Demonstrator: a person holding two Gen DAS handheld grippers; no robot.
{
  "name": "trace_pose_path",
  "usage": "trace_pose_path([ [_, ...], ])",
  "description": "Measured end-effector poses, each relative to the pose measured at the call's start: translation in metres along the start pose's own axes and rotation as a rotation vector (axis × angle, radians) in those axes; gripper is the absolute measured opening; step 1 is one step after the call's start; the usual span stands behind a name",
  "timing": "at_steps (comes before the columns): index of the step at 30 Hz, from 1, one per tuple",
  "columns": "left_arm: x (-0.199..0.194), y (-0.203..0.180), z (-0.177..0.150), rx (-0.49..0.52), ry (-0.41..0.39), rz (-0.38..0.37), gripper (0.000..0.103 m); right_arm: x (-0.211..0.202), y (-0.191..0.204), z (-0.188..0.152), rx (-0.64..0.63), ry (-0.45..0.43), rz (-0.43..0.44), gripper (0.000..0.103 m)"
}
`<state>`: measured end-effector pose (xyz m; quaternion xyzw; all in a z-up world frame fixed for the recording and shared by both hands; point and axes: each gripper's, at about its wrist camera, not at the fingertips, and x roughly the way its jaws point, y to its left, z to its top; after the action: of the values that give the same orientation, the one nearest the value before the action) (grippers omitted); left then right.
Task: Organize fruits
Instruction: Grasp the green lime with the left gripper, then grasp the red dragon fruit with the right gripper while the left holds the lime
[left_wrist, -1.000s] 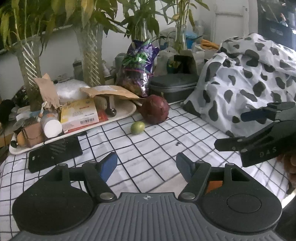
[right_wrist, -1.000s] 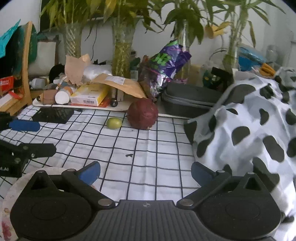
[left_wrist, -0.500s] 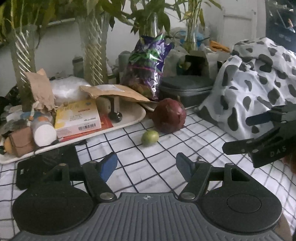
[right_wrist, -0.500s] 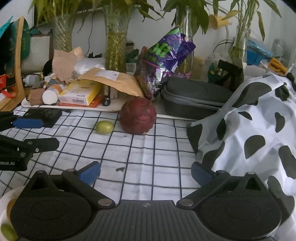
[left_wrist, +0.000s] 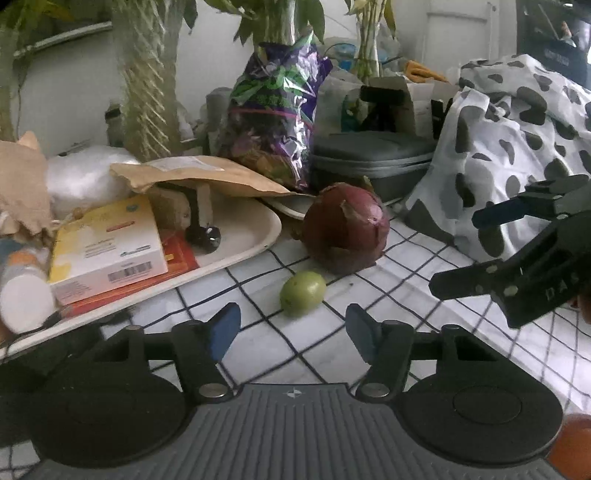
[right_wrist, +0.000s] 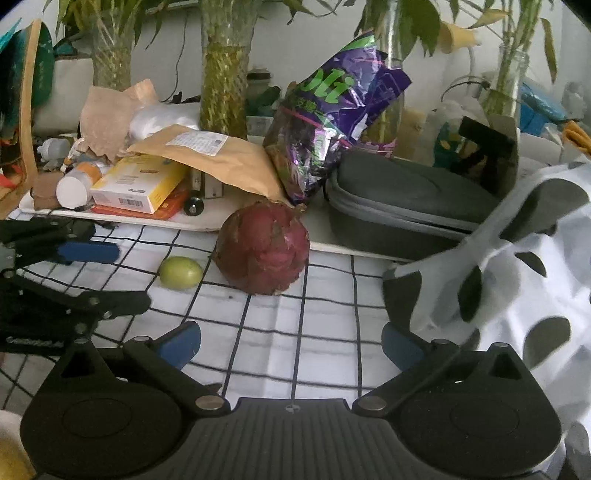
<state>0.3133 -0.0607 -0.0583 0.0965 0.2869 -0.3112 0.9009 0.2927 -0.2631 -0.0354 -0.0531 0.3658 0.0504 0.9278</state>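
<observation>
Lime (left_wrist: 303, 292): on the cloth at 12 o'clock, just ahead of the left gripper (left_wrist: 293, 332); jaws apart, just narrowed, nothing between.
Dragon fruit (right_wrist: 263, 248): 12 o'clock of the right gripper (right_wrist: 291, 343), jaws wide, empty.
Tip: straddle the lime squarely before closing.

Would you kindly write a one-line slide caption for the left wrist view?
Left claw, open and empty, lines up on a small green fruit beside a dark red dragon fruit on the checked tablecloth.

You see a white tray (right_wrist: 122, 216) full of stuff: a yellow and white box (right_wrist: 138, 184), a brown paper envelope (right_wrist: 218, 157) and a white-capped bottle (right_wrist: 75, 184). Beside it stands a shiny purple bag (right_wrist: 332, 122), then a grey zip case (right_wrist: 402, 206). A spotted cloth (left_wrist: 517, 147) lies on your checked tablecloth (left_wrist: 332, 354).
</observation>
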Motion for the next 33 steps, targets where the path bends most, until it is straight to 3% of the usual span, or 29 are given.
trace_pose_path([
  [6, 0.02, 0.002, 0.006, 0.018, -0.006, -0.013, 0.056, 0.016, -0.003, 0.001, -0.019, 0.012, 0.0, 0.103],
  [9, 0.029, 0.002, 0.009, 0.04, 0.004, -0.014, 0.045, 0.022, -0.003, 0.001, -0.028, 0.018, 0.0, 0.103],
  [12, 0.036, 0.004, 0.011, 0.026, 0.009, -0.026, 0.043, 0.026, -0.004, 0.001, -0.033, 0.019, 0.002, 0.103],
  [15, 0.042, 0.002, 0.012, 0.033, 0.026, -0.037, 0.028, 0.028, -0.004, 0.001, -0.038, 0.016, 0.004, 0.103],
  [21, 0.04, 0.005, 0.011, 0.011, 0.04, -0.033, 0.028, 0.03, 0.0, 0.001, -0.046, 0.002, 0.015, 0.103],
  [33, 0.011, 0.022, 0.02, -0.059, 0.023, 0.053, 0.028, 0.046, 0.014, 0.016, -0.03, -0.103, 0.043, 0.103],
])
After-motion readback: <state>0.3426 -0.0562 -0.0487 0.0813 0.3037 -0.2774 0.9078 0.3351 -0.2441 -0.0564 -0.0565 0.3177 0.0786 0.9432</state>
